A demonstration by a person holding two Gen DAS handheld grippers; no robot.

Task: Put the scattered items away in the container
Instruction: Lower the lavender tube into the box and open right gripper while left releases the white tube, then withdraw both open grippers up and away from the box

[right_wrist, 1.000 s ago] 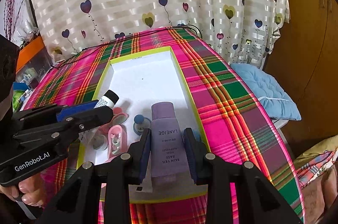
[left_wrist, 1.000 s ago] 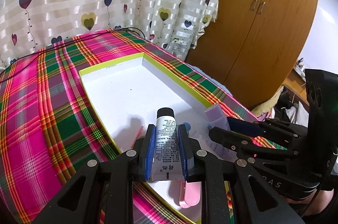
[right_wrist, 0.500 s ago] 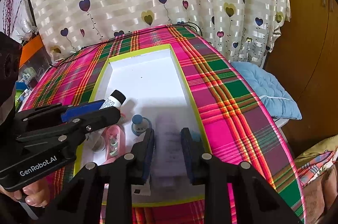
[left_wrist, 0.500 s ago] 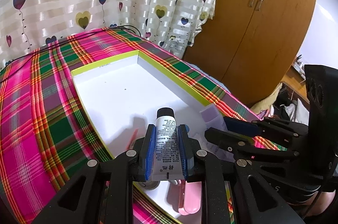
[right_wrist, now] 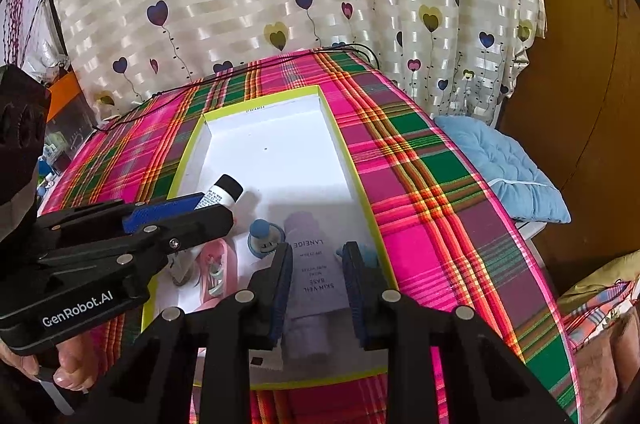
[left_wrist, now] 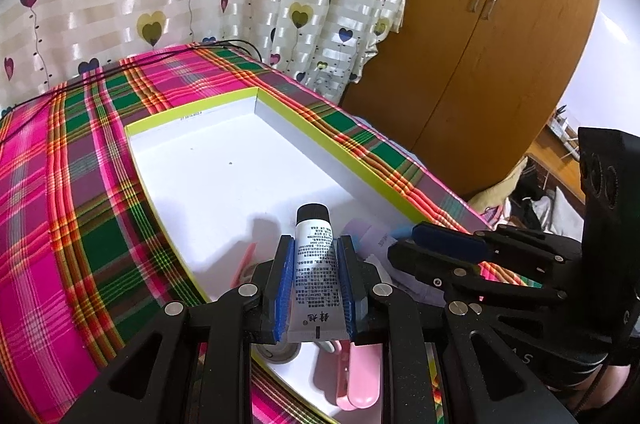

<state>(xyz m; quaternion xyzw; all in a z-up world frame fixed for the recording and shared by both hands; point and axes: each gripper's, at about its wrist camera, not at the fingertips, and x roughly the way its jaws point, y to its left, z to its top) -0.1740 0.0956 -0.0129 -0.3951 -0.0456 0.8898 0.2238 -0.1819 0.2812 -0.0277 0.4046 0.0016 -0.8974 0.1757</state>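
Two tubes were in play over the near end of the container (right_wrist: 352,159), a shallow white box with a yellow-green rim lying on the plaid tablecloth (right_wrist: 432,207). The left gripper (left_wrist: 318,288) was clamped on the white tube (left_wrist: 314,260), its black cap pointing away along the fingers toward the box's far edge, so its long axis ran lengthwise with the box. It hung above the near left part of the floor, over a pink clip (left_wrist: 356,380) and a small round tin (left_wrist: 276,354) lying there. The right gripper (right_wrist: 318,288) had its jaws apart, straddling the lilac tube (right_wrist: 314,276), which looked to be lying on the floor by the near right wall, clear of both pads, its length in line with the fingers. A blue-capped bottle (right_wrist: 262,236) stood just beside it on the left. The white tube appeared to be the item yet to be set down; judging by the layout, bare floor lay straight ahead of the left jaws, toward the far edge
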